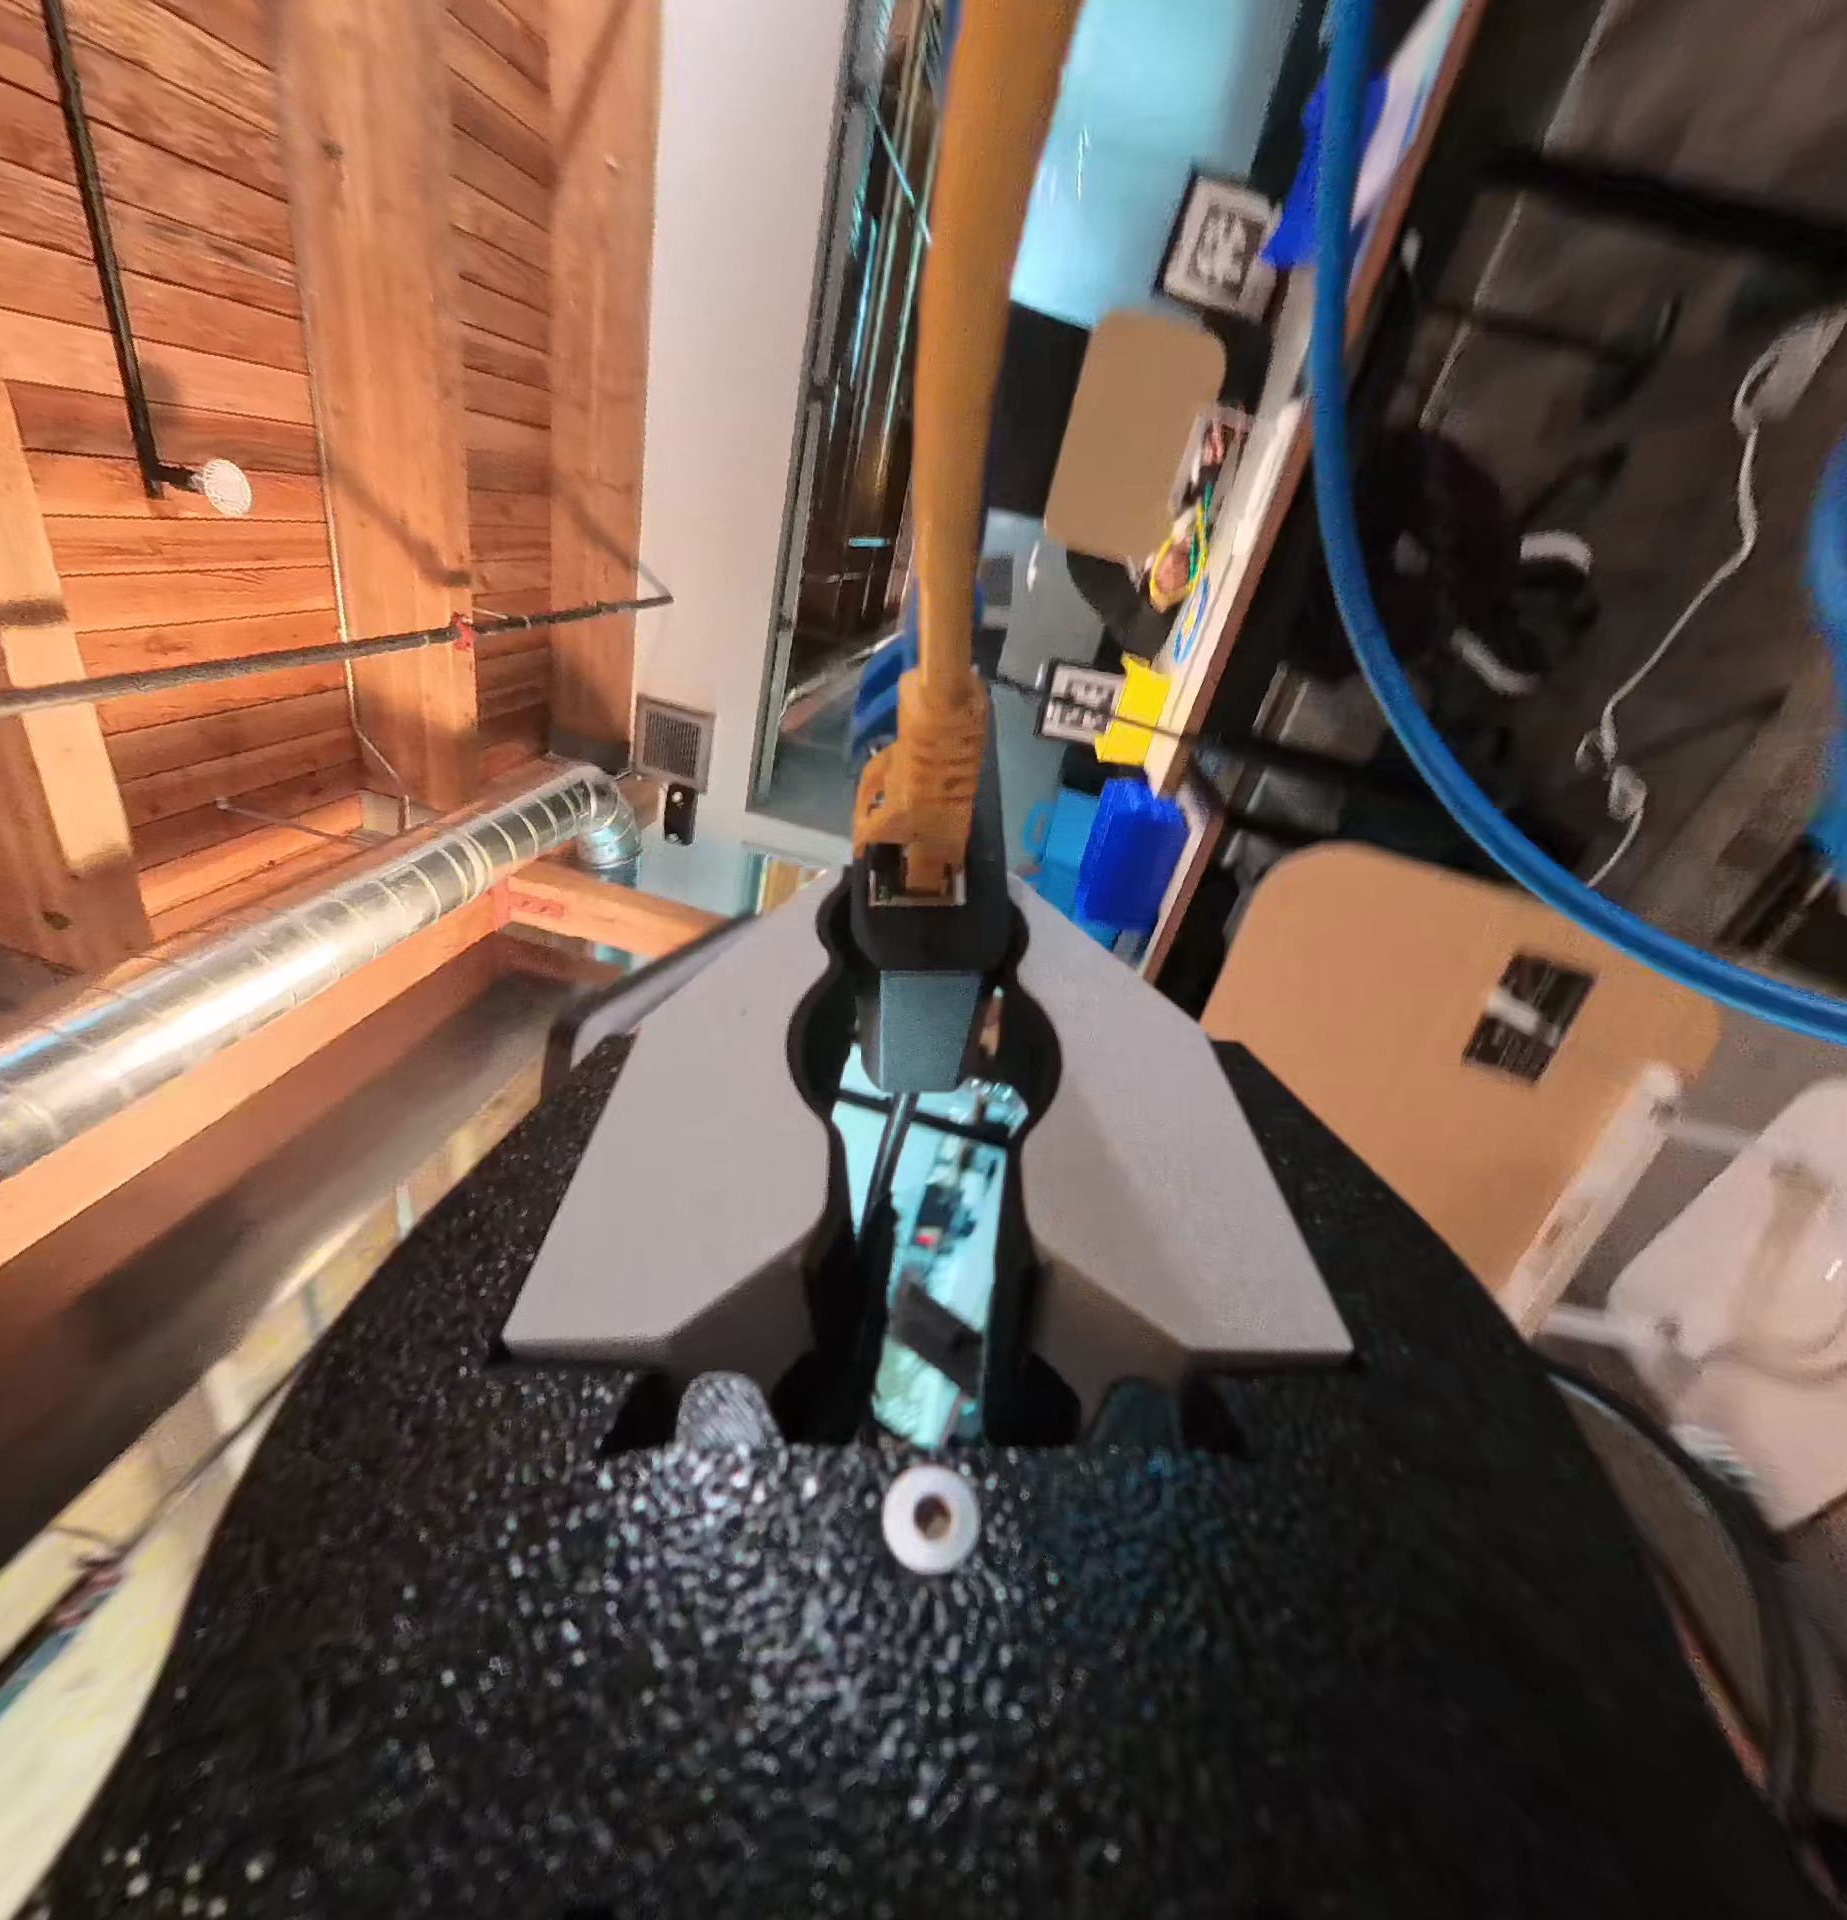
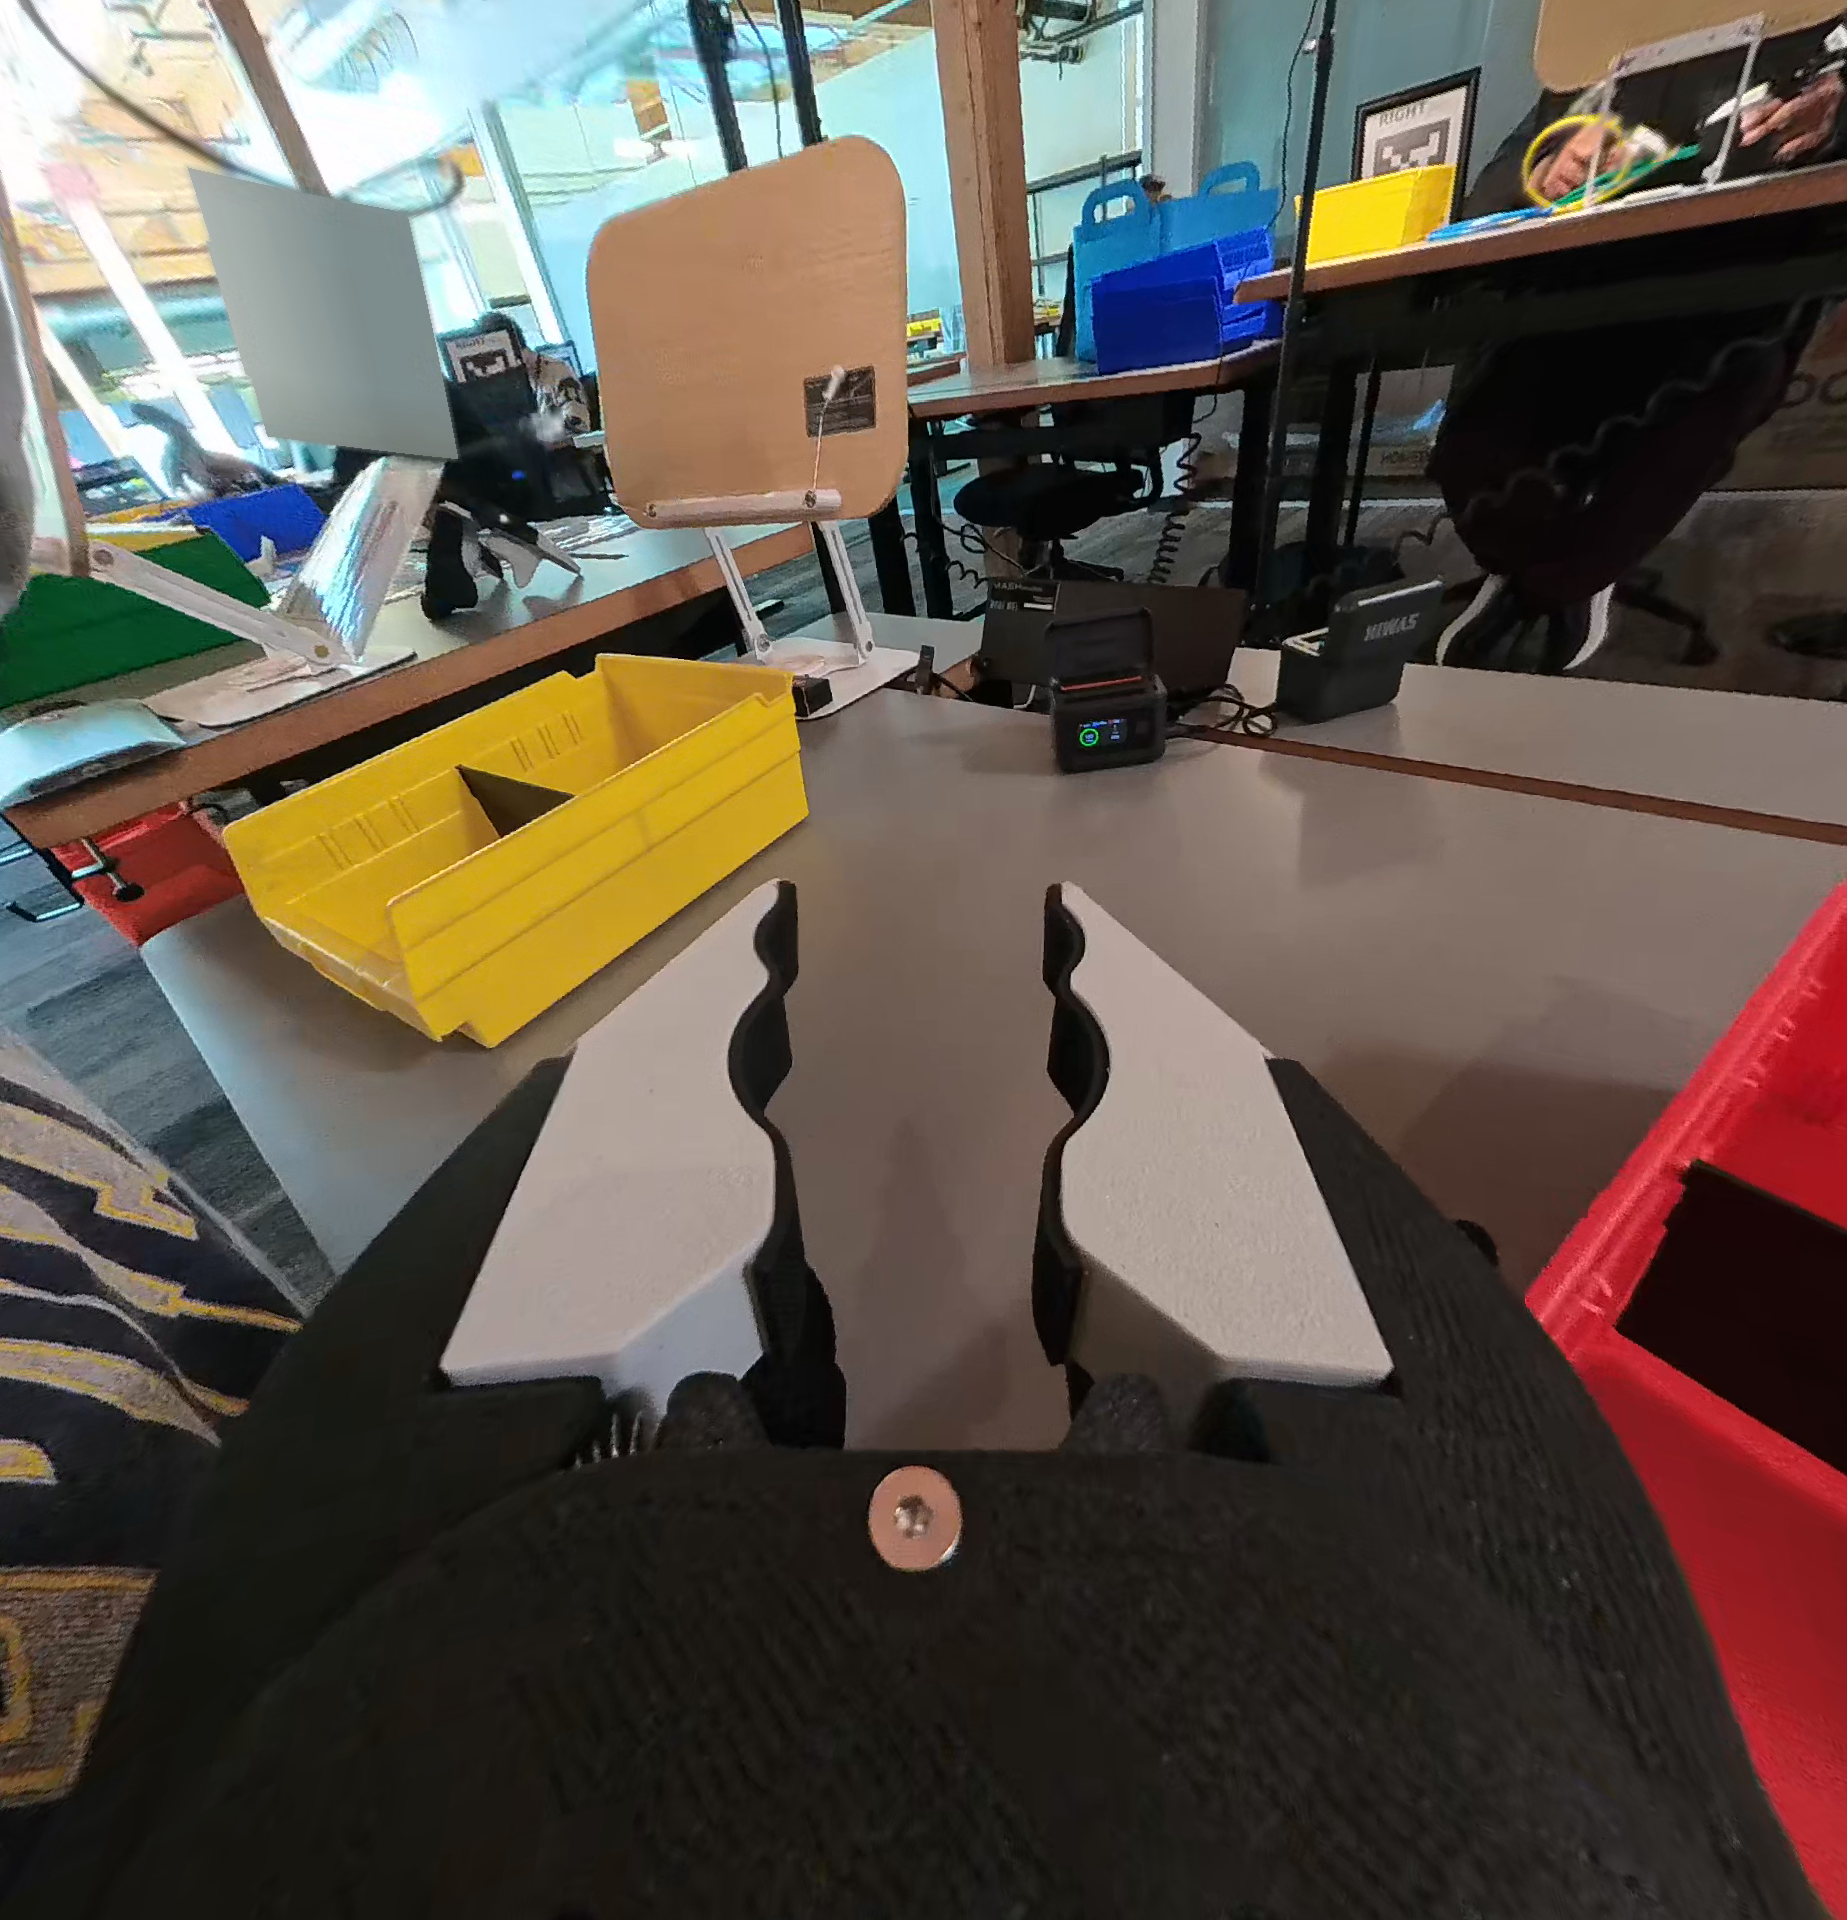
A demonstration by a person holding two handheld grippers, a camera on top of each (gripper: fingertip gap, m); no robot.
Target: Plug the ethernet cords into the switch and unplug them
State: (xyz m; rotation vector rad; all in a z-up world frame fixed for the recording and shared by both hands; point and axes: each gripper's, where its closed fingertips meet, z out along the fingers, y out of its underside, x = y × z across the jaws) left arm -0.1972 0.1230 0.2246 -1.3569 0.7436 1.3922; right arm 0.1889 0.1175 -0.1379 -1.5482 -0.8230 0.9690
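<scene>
In the left wrist view, my left gripper (image 1: 924,920) is shut on a small grey switch block (image 1: 919,1029), held between the fingertips. An orange ethernet cord (image 1: 960,416) runs up and away from it. Its orange plug boot (image 1: 924,774) sits in the block's port at the fingertips. This view is tilted toward a wooden ceiling and is blurred. A blue ethernet cord (image 1: 1418,748) loops through the air on the right, apart from the gripper. In the right wrist view, my right gripper (image 2: 919,914) is open and empty, low over the grey table (image 2: 1314,935).
A yellow bin (image 2: 545,862) lies on the table to the left of the right gripper and a red bin (image 2: 1729,1351) is close on its right. A small black device with a lit screen (image 2: 1106,717) and a black box (image 2: 1345,649) stand at the table's far edge. One gripper's finger ends stand about 55 cm off the other's.
</scene>
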